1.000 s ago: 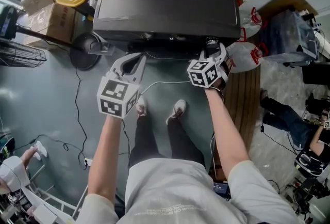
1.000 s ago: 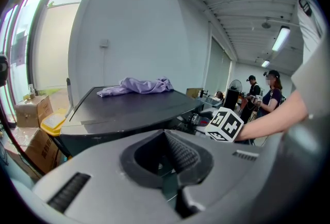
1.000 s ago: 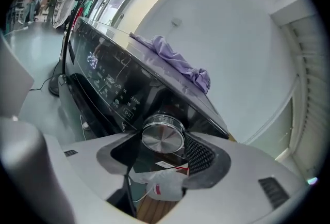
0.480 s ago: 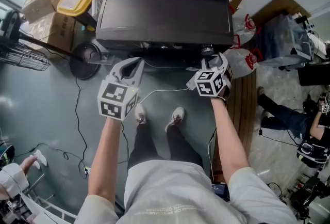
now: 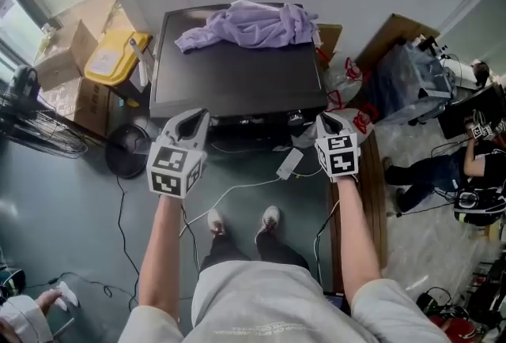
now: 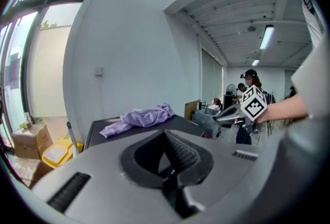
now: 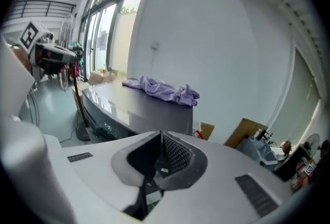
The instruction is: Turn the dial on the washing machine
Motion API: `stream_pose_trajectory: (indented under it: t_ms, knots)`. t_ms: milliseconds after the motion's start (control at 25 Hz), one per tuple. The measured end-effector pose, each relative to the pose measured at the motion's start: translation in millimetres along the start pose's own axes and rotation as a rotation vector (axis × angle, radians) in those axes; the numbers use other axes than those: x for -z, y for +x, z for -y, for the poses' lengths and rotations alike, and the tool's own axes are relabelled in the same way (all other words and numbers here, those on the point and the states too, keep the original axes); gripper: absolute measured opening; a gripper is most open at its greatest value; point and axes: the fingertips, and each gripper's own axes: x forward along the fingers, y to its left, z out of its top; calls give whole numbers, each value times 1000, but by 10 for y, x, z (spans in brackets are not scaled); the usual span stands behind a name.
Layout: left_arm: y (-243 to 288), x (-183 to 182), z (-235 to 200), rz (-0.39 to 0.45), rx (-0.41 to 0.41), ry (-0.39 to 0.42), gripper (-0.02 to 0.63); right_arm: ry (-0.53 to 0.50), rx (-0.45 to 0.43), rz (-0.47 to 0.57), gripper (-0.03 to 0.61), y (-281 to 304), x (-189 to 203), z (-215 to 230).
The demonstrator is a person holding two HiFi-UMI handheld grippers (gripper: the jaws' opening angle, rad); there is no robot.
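The washing machine (image 5: 237,77) is a dark, flat-topped box in the upper middle of the head view, with a crumpled purple cloth (image 5: 245,24) on its lid. Its front control strip (image 5: 261,120) lies in shadow, and I cannot make out the dial on it. My left gripper (image 5: 194,117) hangs just off the front left corner. Off the front right corner hangs my right gripper (image 5: 326,120). Both are shut, touch nothing and hold nothing. The left gripper view looks over its closed jaws (image 6: 165,132) at the lid and cloth (image 6: 142,116). The right gripper view shows closed jaws (image 7: 161,135) short of the machine (image 7: 124,107).
A yellow bin (image 5: 111,57) and cardboard boxes (image 5: 59,65) stand left of the machine, with a fan (image 5: 35,128) and its round base (image 5: 126,156) nearer. A white cable and adapter (image 5: 288,163) lie on the floor by my feet. Bags (image 5: 348,88) and a wooden board (image 5: 371,199) are at the right.
The right gripper has come off the dial at the machine's front right, drawn back, and its jaws have closed. The left gripper has also drawn back. The head view now takes in more of the room.
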Motion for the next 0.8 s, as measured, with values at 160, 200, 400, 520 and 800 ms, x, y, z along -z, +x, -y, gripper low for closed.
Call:
stream_pose_trajectory:
  t_ms: [160,200,400,520,800]
  knots:
    - [-38,-388,-116,60,-8,57,15,-9,-58,114,18,-323,-583,-8]
    - [-53,-492,-144,75,-11,72,15,-10,-66,148,18,-402,-747,-9]
    - [-193,-990,-223,149,-12,151,15,-15,-73,306,17,-811,-1495,-12]
    - [-324,-1224,-265,183,-19,196,15,-49,-68,379,16,-1046,-1836,-56]
    - [-630,-1629,-317,268,-35,240,15,-104,-79,500,17,-1431,-2335,-204]
